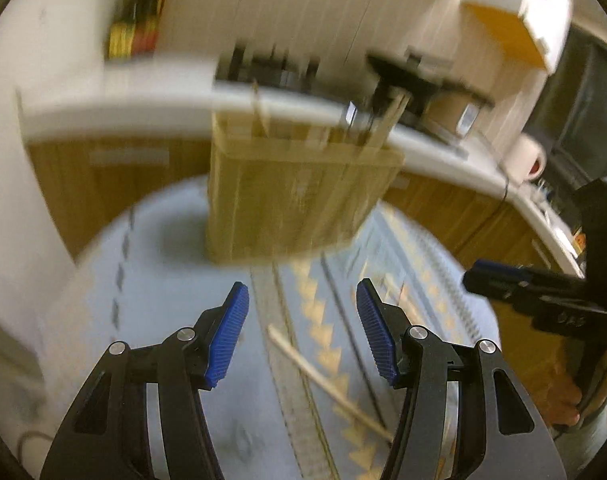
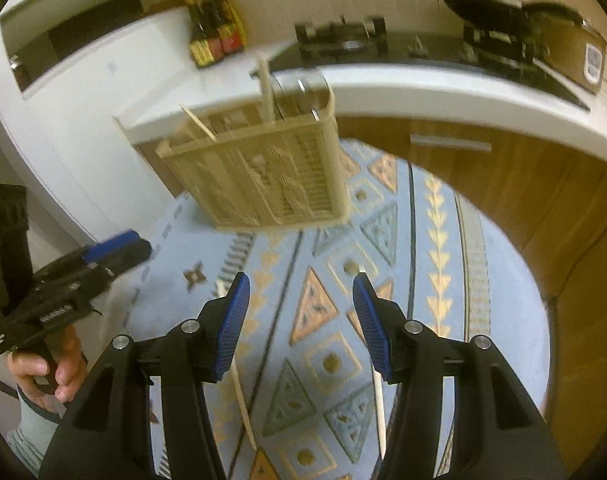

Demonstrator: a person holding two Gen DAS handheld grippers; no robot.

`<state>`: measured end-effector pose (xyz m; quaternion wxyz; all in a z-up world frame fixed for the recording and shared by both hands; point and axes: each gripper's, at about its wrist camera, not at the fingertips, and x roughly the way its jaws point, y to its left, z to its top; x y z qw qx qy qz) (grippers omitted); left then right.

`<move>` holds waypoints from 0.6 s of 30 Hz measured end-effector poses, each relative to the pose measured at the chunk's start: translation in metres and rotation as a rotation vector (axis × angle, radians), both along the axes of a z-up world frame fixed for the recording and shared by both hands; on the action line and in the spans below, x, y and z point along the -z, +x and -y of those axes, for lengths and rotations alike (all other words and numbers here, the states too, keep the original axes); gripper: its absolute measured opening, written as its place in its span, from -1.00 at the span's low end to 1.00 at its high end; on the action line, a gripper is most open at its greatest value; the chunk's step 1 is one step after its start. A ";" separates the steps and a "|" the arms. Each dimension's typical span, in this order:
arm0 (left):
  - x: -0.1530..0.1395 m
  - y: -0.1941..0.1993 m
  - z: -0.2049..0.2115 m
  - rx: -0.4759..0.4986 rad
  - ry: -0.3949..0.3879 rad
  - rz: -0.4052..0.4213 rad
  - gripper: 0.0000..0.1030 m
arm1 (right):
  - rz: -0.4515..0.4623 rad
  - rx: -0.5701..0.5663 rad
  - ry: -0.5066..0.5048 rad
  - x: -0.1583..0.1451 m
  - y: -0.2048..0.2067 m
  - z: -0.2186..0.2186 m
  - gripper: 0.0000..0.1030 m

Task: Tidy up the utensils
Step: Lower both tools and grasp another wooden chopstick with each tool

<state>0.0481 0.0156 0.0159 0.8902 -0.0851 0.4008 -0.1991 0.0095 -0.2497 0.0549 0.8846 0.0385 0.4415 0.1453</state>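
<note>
A slatted wooden utensil holder (image 1: 295, 196) (image 2: 263, 168) stands on the blue patterned tablecloth (image 1: 163, 300) (image 2: 423, 280), with several chopsticks and metal utensils (image 2: 303, 92) upright in it. My left gripper (image 1: 302, 334) is open and empty, above a loose wooden chopstick (image 1: 323, 380) on the cloth. My right gripper (image 2: 299, 326) is open and empty, with one chopstick (image 2: 243, 404) under its left finger and another (image 2: 379, 408) by its right finger. Each gripper shows in the other's view, the right one (image 1: 503, 284) and the left one (image 2: 103, 256). The left wrist view is blurred.
A white counter (image 2: 423, 80) curves behind the table, with a gas stove (image 2: 343, 40), a black pan (image 2: 487, 4) and sauce bottles (image 2: 215, 32). Wooden cabinet doors (image 2: 483, 184) are below it. A white mug (image 1: 527, 156) sits on the counter at right.
</note>
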 end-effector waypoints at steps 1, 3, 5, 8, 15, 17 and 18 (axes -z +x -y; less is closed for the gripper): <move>0.009 0.003 0.001 0.000 0.002 -0.031 0.06 | -0.020 0.000 -0.005 0.006 0.001 0.001 -0.06; 0.028 0.010 0.005 -0.004 0.014 -0.096 0.06 | -0.078 -0.004 -0.008 0.020 0.004 0.004 -0.15; 0.044 0.017 0.009 -0.012 0.028 -0.147 0.06 | -0.134 -0.002 -0.007 0.034 0.009 0.010 -0.18; 0.060 0.020 0.018 -0.029 0.080 -0.171 0.06 | -0.200 0.003 -0.014 0.053 0.016 0.016 -0.27; 0.075 0.010 0.046 -0.024 0.242 -0.143 0.06 | -0.278 -0.007 -0.044 0.087 0.026 0.023 -0.37; 0.076 0.008 0.054 -0.019 0.282 -0.132 0.06 | -0.277 -0.013 -0.077 0.092 0.026 0.020 -0.43; 0.076 0.007 0.057 -0.015 0.298 -0.128 0.06 | -0.274 -0.018 -0.101 0.095 0.025 0.018 -0.46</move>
